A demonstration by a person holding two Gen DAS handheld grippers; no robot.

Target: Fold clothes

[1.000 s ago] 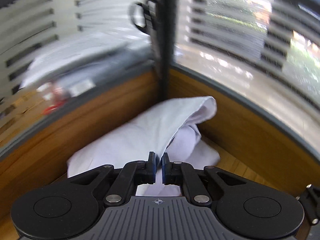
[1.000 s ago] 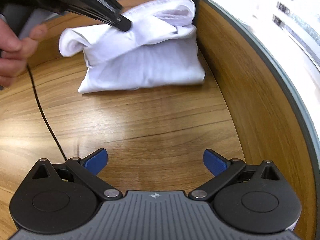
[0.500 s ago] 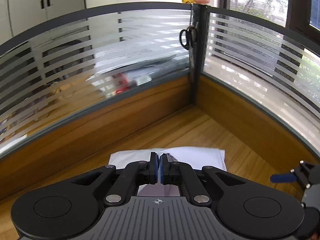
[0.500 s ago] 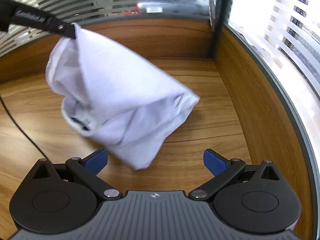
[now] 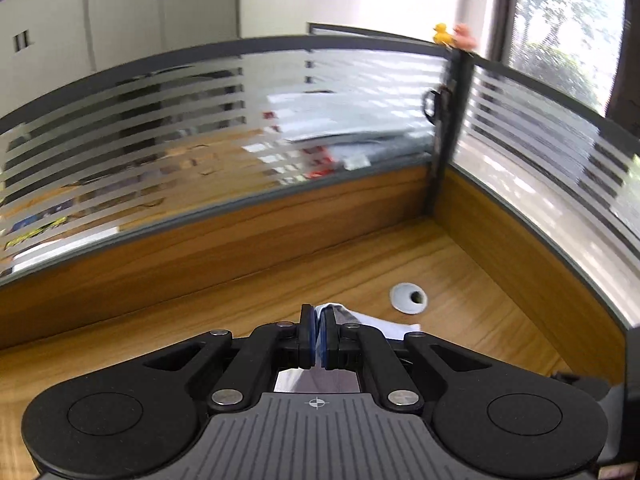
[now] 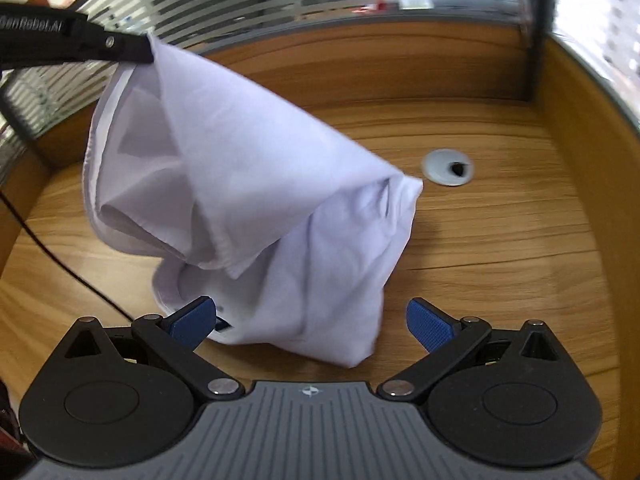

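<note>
Right now I have the white garment (image 6: 256, 184) pinched in my left hand-held gripper (image 5: 318, 336), dangling mid-frame above the tabletop (image 6: 500, 240); next, the wide-open, empty right hand-held gripper (image 6: 308, 320) should catch its lower edge.

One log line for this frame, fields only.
left gripper: shut on shirt corner, shirt hanging over desk | right gripper: open, empty, near shirt's lower edge | stage: unfolded, lifted

A: Where does the left wrist view look?
B: Over its own fingers, downward toward the desk's grommet (image 5: 408, 298) and the partition corner.
A: And the right?
B: Steeper, closer; same grommet (image 6: 448, 167), beyond the hanging cloth (image 6: 256, 200).
</note>
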